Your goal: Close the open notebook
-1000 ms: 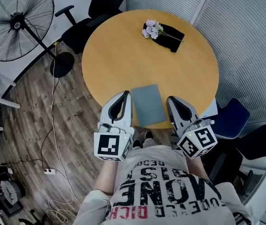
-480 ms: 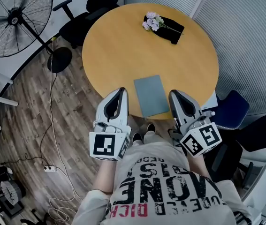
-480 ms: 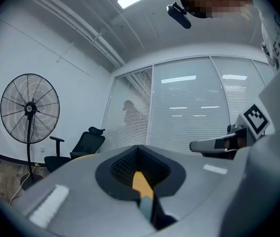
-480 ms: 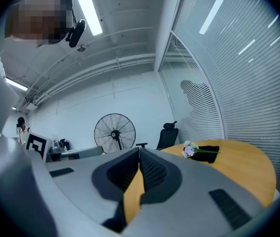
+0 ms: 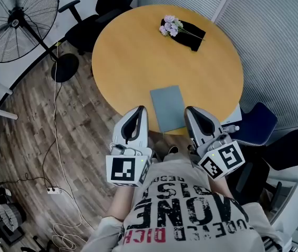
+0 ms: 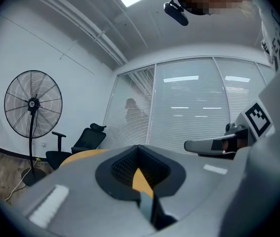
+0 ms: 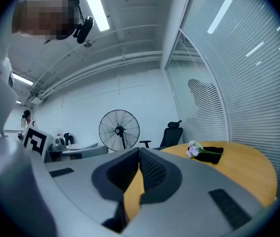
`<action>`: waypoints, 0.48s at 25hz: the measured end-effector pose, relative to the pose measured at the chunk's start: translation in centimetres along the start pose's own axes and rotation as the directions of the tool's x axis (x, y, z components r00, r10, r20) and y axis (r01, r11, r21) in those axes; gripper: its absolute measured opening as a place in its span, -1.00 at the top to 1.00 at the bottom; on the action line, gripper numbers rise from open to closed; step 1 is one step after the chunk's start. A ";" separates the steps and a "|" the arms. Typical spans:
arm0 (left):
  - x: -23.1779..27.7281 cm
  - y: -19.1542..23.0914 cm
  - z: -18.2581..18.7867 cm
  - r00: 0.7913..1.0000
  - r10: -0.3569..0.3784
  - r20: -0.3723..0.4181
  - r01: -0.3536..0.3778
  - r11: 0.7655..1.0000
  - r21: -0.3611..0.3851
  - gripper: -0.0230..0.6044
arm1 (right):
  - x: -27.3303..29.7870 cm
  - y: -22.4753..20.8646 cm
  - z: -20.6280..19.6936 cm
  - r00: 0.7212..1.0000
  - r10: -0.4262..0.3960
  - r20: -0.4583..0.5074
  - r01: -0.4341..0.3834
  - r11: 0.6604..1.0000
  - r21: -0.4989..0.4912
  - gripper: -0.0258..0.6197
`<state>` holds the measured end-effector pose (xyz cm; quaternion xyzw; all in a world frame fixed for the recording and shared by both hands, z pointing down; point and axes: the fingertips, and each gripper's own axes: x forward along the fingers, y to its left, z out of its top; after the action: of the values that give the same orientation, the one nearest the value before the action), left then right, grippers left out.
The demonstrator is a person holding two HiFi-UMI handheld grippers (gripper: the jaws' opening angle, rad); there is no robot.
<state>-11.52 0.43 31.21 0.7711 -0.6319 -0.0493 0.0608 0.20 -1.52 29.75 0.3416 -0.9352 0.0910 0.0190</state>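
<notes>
Near bench (image 5: 138, 51) edge: left gripper (image 5: 139, 112), right gripper (image 5: 190, 111) level, flanking notebook (image 5: 170, 108)
Jaws: both clenched, empty
Notebook: flat grey rectangle, closed
Bench: round, smooth orange top

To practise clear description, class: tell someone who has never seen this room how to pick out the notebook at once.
Start at the round orange table in the middle of the room. On its near edge, opposite the purple flowers that lie on a black cloth, is the notebook. It is the only flat, plain grey-blue rectangle there, and it lies closed.
</notes>
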 end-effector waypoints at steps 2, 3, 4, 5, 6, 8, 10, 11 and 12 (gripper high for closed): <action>0.0 0.1 -0.4 1.000 0.009 -0.006 -0.009 1.000 -0.002 0.89 | 0.3 0.3 -0.2 1.000 0.016 -0.009 -0.016 1.000 -0.004 0.88; 0.0 0.2 -0.5 1.000 0.012 -0.010 -0.012 1.000 -0.003 0.89 | 0.4 0.4 -0.3 1.000 0.020 -0.012 -0.020 1.000 -0.005 0.88; 0.0 0.3 -0.7 1.000 0.014 -0.015 -0.014 1.000 -0.003 0.89 | 0.5 0.4 -0.4 1.000 0.023 -0.014 -0.023 1.000 -0.006 0.88; 0.1 0.3 -0.9 1.000 0.015 -0.020 -0.015 1.000 -0.003 0.89 | 0.6 0.4 -0.4 1.000 0.025 -0.015 -0.025 1.000 -0.005 0.88; 0.1 0.3 -1.1 1.000 0.014 -0.025 -0.014 1.000 -0.001 0.89 | 0.6 0.4 -0.5 1.000 0.026 -0.016 -0.026 1.000 -0.004 0.88; 0.2 0.2 -1.4 0.999 0.012 -0.034 -0.012 1.000 0.003 0.89 | 0.6 0.1 -0.5 1.000 0.025 -0.018 -0.025 1.000 -0.002 0.88; 0.5 0.0 -1.5 0.999 0.007 -0.037 -0.006 1.000 0.007 0.90 | 0.6 -0.2 -0.5 1.000 0.023 -0.020 -0.023 1.000 0.002 0.88; 0.6 -0.1 -1.5 0.999 0.002 -0.038 -0.002 1.000 0.008 0.89 | 0.5 -0.4 -0.6 1.000 0.021 -0.021 -0.021 1.000 0.004 0.88; 0.7 -0.2 -1.5 0.999 -0.001 -0.039 0.001 1.000 0.008 0.89 | 0.5 -0.5 -0.6 1.000 0.019 -0.022 -0.019 1.000 0.005 0.88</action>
<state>-10.95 -0.21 32.67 0.7724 -0.6305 -0.0320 0.0699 0.13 -2.08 30.43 0.3318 -0.9379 0.0974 0.0276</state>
